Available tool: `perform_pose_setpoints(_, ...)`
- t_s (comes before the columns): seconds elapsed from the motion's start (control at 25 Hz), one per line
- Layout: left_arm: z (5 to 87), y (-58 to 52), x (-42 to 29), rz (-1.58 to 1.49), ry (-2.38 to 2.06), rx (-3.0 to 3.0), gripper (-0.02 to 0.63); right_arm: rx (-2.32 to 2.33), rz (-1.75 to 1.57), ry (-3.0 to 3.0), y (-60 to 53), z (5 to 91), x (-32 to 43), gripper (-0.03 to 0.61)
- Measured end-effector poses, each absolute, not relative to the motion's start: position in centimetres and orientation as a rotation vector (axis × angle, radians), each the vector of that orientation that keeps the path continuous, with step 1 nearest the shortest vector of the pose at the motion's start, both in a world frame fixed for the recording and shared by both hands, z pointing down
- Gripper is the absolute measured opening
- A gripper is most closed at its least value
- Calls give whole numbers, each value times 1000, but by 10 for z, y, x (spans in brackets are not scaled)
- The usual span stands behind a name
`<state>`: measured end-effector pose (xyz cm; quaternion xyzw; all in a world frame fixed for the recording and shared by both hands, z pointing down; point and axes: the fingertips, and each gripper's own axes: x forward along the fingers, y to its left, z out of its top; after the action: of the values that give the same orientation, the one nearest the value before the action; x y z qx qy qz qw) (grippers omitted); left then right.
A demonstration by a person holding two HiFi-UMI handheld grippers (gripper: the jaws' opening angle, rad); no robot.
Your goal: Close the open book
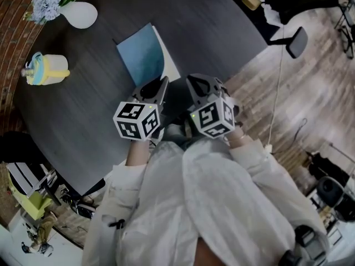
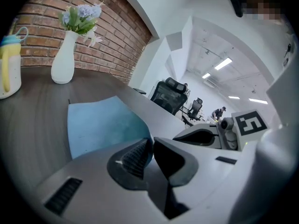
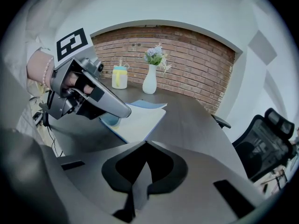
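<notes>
The book lies on the dark round table [image 1: 83, 115] with its blue cover [image 1: 143, 57] raised and curved over the white page [image 1: 171, 66]. My left gripper [image 1: 162, 83] is shut on the near corner of that cover; in the left gripper view the blue cover [image 2: 100, 125] runs in between the pads at my left gripper [image 2: 151, 142]. The right gripper view shows the left gripper [image 3: 122, 114] pinching the cover above the white page [image 3: 140, 121]. Beside it, my right gripper [image 1: 194, 83] is shut and holds nothing, its tip [image 3: 146, 143] over bare table just right of the book.
A white vase of flowers [image 1: 77, 13] stands at the table's far left, and a yellow lidded cup [image 1: 47, 70] sits nearer. The table's curved edge [image 1: 244, 65] runs close on the right. An office chair [image 3: 261, 143] stands beyond it.
</notes>
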<state>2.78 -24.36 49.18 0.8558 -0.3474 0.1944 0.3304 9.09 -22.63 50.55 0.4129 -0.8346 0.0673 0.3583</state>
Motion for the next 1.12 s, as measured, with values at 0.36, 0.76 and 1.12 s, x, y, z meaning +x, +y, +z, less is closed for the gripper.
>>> perform_pose_setpoints(0.36,507,-245,39,577,-862,2227,39,1052,204,-2138,-232,513,101,6)
perform_pose_setpoints(0.76,521,-245,46,634,-862,2218,44,1042,254,-2148,-226,520,105,6)
perform_pose_setpoints(1.12,531,-245,51,711,-883,2201,54,1039,254,-2139,-222,523,112,6)
